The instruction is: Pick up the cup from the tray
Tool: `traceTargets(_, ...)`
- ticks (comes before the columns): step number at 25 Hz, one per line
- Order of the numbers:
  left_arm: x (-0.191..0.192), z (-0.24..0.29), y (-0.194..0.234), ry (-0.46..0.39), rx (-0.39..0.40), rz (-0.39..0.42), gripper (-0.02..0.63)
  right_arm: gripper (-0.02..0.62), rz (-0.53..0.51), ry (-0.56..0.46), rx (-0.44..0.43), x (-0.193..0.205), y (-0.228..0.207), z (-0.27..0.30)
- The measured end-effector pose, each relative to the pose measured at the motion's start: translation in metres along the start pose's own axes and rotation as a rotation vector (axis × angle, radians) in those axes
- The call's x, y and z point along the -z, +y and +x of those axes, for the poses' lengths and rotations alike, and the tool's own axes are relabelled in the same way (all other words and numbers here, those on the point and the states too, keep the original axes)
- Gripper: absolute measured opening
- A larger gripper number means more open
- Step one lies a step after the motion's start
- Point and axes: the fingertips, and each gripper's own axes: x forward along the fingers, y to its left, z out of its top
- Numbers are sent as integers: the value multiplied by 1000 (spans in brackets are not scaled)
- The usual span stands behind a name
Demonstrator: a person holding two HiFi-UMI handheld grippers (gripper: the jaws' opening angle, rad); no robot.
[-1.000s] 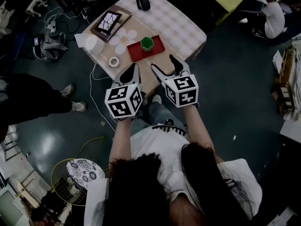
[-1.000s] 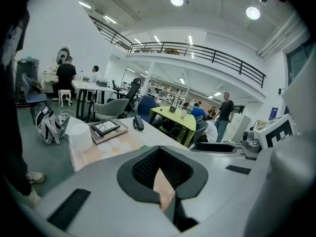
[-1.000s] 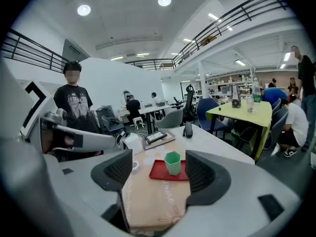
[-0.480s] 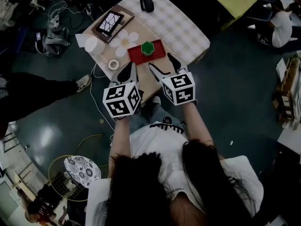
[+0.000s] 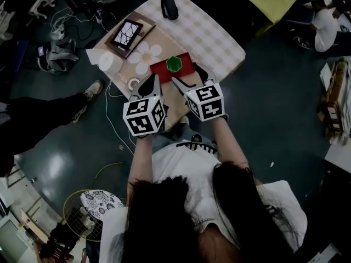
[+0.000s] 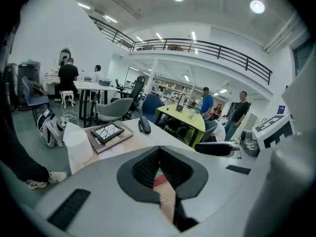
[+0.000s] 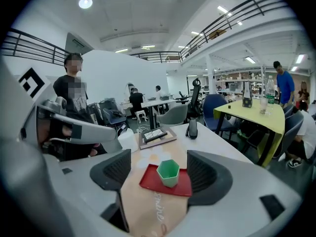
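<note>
1. Placement is noted first: a green six-sided cup (image 5: pixel 174 64) is stood upright on a flat red rectangular tray (image 5: pixel 159 66), near the front edge of a tabletop (image 5: pixel 211 34) covered with a pale checked cloth.
2. In the right gripper view the cup (image 7: pixel 168 172) is seen towards the right half of the tray (image 7: pixel 150 177), which is laid on a beige cloth runner with script lettering (image 7: pixel 153 206).
3. The right gripper (image 5: pixel 188 76) is held with its jaws spread wide. In its own view (image 7: pixel 159 167) the cup is framed between them, ahead of the tips and apart from both.
4. The left gripper (image 5: pixel 149 84) is held just left of the tray, with its jaws brought together on nothing. In its own view (image 6: pixel 159 151) the tray is mostly hidden by them, and only a sliver of red and green is shown through the gap.
5. Behind the tray a white flower-shaped mat (image 5: pixel 146 56) is laid, and beyond it a black-framed picture on a brown board (image 5: pixel 127 33).
6. A white cylindrical roll (image 5: pixel 109 61) and a small ring of tape (image 5: pixel 133 84) are placed to the left of the tray, near the tabletop's edge.
7. A black oblong object (image 5: pixel 169 5) is seen at the far end, well apart from the cup.
8. On the floor to the left, a grey backpack (image 5: pixel 55 56) and a bystander's shoe (image 5: pixel 92 90) can be made out.
</note>
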Motion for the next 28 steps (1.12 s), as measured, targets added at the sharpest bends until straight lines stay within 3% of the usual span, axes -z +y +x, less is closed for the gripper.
traceTargets(13,-9,31,26,41,46,4,5,351,-65,116,16,16,-12,66)
traceTargets(28,-3,63,51,91,29,14,5,373,-22,234,-10,56,-17,115)
